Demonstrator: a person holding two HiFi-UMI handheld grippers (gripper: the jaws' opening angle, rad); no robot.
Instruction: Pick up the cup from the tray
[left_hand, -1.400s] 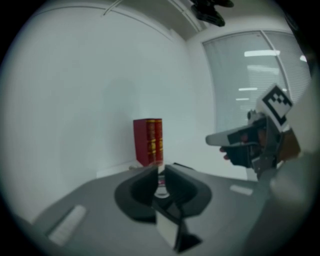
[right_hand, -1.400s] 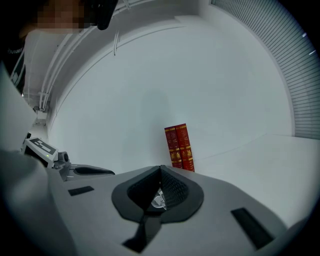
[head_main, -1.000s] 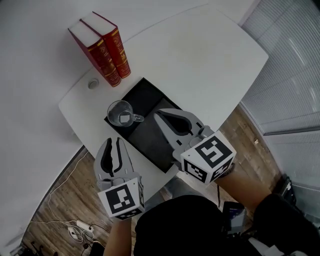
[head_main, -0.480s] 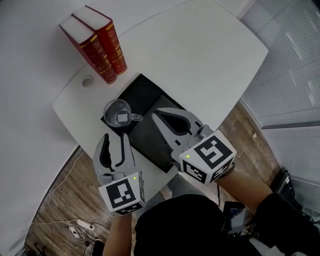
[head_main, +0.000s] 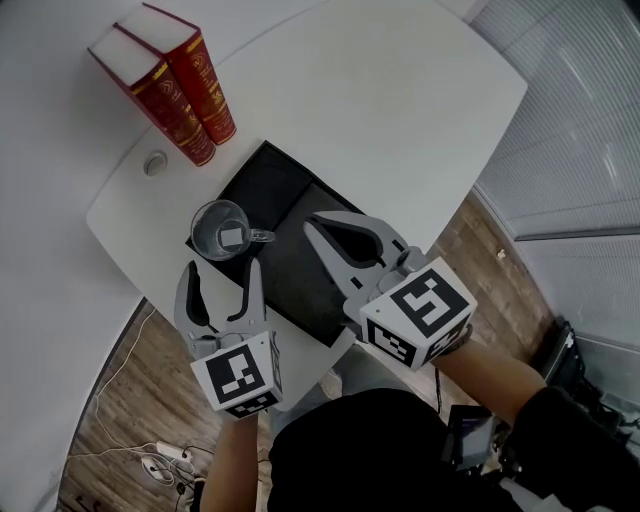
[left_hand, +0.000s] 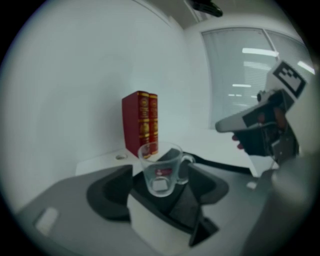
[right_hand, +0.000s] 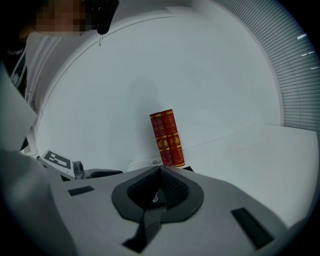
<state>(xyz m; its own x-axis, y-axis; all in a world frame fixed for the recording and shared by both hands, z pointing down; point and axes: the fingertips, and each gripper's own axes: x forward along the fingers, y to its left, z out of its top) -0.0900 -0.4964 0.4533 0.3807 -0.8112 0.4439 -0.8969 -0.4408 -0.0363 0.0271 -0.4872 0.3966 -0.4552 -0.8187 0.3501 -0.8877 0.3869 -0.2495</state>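
A clear glass cup (head_main: 222, 230) with a handle stands at the near left end of the black tray (head_main: 290, 195) on the white table. My left gripper (head_main: 223, 268) is just in front of it, and its jaws have just been opening. In the left gripper view the cup (left_hand: 160, 172) sits at the fingertips, between the two dark pads, and neither pad touches it. My right gripper (head_main: 313, 223) hovers over the tray to the right of the cup. Its jaws meet at the tip (right_hand: 160, 169) with nothing between them.
Two red books (head_main: 165, 85) stand upright on the table (head_main: 380, 110) behind the tray, with a round cable hole (head_main: 155, 162) beside them. The table's front edge runs just under both grippers. Below it are wooden floor and cables (head_main: 150, 455).
My left gripper's jaws have spread apart, and it has moved forward and down so its tips now flank the cup. The right gripper has stayed shut over the tray.
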